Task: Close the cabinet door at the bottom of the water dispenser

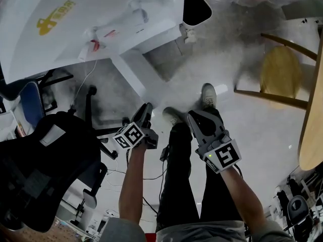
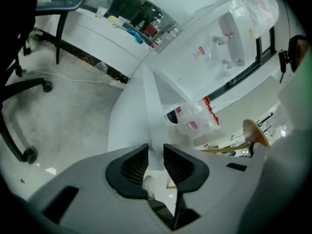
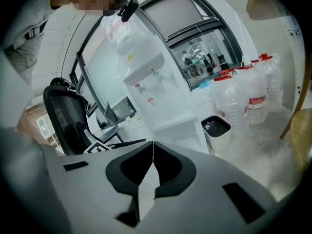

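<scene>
One white cabinet door [image 1: 128,74] juts open beneath the water dispenser [image 1: 101,14].

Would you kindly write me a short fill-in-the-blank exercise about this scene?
1. The cabinet door under the water dispenser stands ___.
2. The right gripper has its jaws ___.
3. The left gripper clamps the door's ___.
Missing words: open; shut; edge.
</scene>
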Tool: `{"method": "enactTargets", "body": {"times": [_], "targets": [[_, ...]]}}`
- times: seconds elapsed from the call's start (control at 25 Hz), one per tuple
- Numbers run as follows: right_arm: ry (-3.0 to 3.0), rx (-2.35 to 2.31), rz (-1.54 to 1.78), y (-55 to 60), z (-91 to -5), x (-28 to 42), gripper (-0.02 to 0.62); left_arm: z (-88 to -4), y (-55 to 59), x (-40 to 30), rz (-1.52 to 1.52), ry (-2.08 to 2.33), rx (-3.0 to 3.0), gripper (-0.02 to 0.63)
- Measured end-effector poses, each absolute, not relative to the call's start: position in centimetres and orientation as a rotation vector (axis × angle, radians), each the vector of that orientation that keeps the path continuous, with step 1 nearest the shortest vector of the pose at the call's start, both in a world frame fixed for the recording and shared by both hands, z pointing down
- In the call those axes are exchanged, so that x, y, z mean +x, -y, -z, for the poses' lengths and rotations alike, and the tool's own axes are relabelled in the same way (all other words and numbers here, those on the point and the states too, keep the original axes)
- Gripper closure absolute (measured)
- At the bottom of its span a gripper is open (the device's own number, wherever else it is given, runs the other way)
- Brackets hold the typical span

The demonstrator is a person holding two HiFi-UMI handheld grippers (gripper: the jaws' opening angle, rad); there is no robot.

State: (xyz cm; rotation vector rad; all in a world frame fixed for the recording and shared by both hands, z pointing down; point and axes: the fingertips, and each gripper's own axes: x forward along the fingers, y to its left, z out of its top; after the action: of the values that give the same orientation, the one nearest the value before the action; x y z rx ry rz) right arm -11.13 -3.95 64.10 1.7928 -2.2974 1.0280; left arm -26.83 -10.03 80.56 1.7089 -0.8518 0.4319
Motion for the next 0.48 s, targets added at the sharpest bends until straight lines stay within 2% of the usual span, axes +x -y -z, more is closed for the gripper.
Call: {"method": "enactTargets", "body": {"times": [0.48], "targets": [[2.271, 1.852, -0.963, 5.5, -65.1, -9.4, 0.583, -81.1, 10.2, -23.2, -0.368, 0.794, 1.66, 0.511]]}}
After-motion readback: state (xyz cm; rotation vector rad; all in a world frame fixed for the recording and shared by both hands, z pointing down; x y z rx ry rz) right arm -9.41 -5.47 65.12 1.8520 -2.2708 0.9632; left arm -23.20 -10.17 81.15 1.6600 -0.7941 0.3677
